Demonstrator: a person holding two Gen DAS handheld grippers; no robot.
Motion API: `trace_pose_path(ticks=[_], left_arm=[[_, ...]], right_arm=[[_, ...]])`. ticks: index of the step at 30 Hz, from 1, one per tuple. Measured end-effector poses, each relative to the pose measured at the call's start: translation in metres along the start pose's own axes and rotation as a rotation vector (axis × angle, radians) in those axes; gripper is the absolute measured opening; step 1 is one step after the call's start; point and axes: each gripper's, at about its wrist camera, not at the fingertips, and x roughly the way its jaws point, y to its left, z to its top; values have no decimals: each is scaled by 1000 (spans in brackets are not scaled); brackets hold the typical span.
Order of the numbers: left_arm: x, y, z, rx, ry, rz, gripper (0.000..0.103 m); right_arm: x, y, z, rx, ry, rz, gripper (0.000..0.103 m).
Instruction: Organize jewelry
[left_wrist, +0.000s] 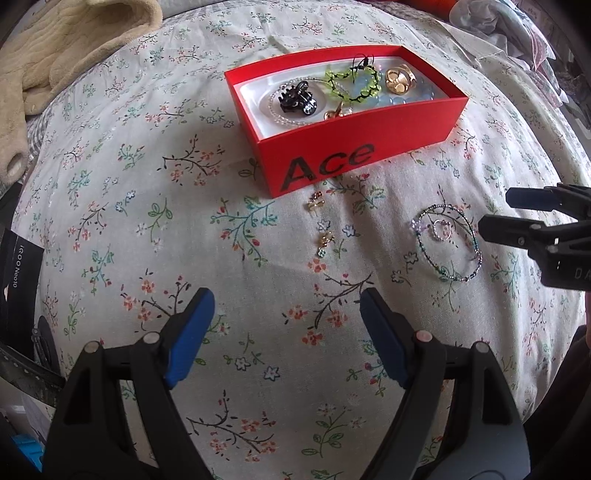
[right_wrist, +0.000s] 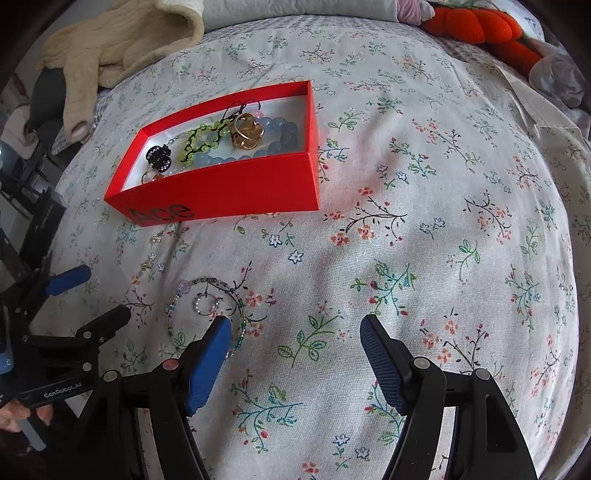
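A red box (left_wrist: 354, 147) marked "Ace" lies on the floral cloth; it also shows in the right wrist view (right_wrist: 221, 192). It holds a black hair claw (left_wrist: 295, 99), a green bead bracelet (left_wrist: 352, 83), a gold ring piece (left_wrist: 399, 79) and blue beads. On the cloth in front lie two small gold earrings (left_wrist: 315, 202) (left_wrist: 325, 240), a thin beaded bracelet (left_wrist: 448, 242) and a small bead ring (left_wrist: 440, 229) inside it. My left gripper (left_wrist: 286, 302) is open and empty. My right gripper (right_wrist: 295, 328) is open and empty, its left finger beside the beaded bracelet (right_wrist: 207, 310).
A beige knitted garment (left_wrist: 74, 48) lies at the back left. An orange plush (right_wrist: 480, 26) and crumpled fabric lie at the back right. A black box (left_wrist: 18, 273) sits at the left edge. The floral cloth (left_wrist: 147, 221) covers the surface.
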Motion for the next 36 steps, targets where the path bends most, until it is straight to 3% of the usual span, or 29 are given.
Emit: trace_pose_path(ticks=[4,8,13,16,30,36], left_arm=[[0,1,1,-4,0,-2,81],[0,3,0,-10,0,-6,81],[0,4,0,-11,1,-13,81],[0,2,1,-12,1,-19,81],[0,-10,5,20,-4,-50,81],[0,-6,5,10,-2,-51,80]], right_arm=[[15,14,-1,-31,46,32,60],[22,28,-4,-93,34,-28,53],[21,39,-5,-137,31,-21,17],[20,38,-5,-140,37,-10,8],[-24,36,0,-130,-70,64,4],[-10,26,3,-86,-1,95,11]])
